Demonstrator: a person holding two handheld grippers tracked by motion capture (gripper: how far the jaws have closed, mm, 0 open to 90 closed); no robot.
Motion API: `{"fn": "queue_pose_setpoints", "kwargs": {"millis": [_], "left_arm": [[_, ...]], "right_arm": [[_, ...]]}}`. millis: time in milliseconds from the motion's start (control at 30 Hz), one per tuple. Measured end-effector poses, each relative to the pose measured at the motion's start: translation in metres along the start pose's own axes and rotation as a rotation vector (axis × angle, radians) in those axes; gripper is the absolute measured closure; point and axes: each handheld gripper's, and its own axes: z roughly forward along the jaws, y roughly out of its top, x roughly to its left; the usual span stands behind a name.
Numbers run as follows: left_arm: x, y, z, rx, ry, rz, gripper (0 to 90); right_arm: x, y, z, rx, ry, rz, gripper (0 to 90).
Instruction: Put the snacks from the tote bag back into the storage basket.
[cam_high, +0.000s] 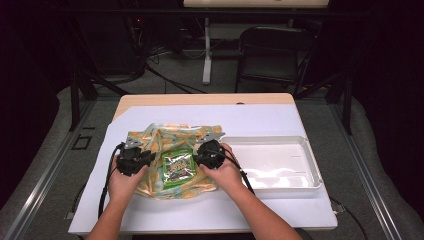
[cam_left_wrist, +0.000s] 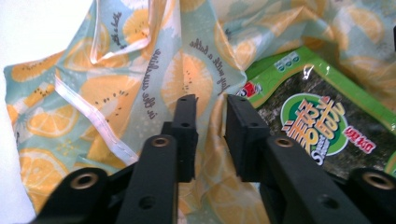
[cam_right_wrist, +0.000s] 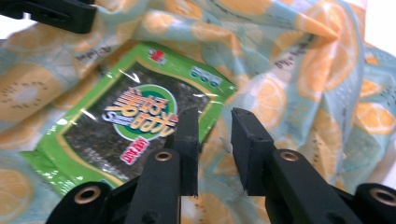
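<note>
- Nearest the high camera, two forearms are seen reaching to the fruit-print bag (cam_high: 172, 135).
- The bag lies crumpled on the white sheet (cam_high: 250, 120), just left of the white tray (cam_high: 310, 165).
- A green snack packet (cam_high: 178, 167) rests on the bag's middle.
- The left gripper (cam_left_wrist: 210, 109) is parted narrowly over the bag's fabric, nothing clamped.
- The right gripper (cam_right_wrist: 214, 123) is likewise parted narrowly beside the packet, nothing gripped.
</note>
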Motion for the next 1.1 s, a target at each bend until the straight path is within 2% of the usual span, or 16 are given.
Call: {"fn": "queue_pose_setpoints", "kwargs": {"millis": [133, 200, 400, 633, 800, 1067, 1100], "left_arm": [[-0.002, 0.003, -0.008, -0.036, -0.015, -0.023, 66.9], [-0.004, 0.007, -0.014, -0.052, -0.012, -0.020, 64.9], [-0.016, 0.014, -0.024, -0.093, -0.065, -0.013, 62.6], [-0.029, 0.016, -0.019, -0.053, -0.127, -0.015, 61.9], [-0.032, 0.013, -0.010, -0.004, -0.140, -0.028, 60.7], [-0.034, 0.009, -0.003, 0.041, -0.141, -0.018, 58.0], [-0.034, 0.009, -0.003, 0.060, -0.148, -0.018, 57.5]], "right_arm": [[0.007, 0.001, -0.002, -0.013, 0.012, -0.015, 72.6], [0.010, 0.002, -0.003, -0.013, 0.022, -0.017, 72.6], [0.013, 0.001, 0.001, 0.012, 0.036, -0.029, 72.1], [0.017, 0.001, 0.000, 0.019, 0.042, -0.030, 72.3], [0.016, 0.000, 0.003, 0.025, 0.052, -0.017, 72.5], [0.017, -0.003, 0.008, 0.051, 0.042, -0.013, 74.9], [0.016, -0.003, 0.008, 0.061, 0.042, -0.019, 74.9]]}}
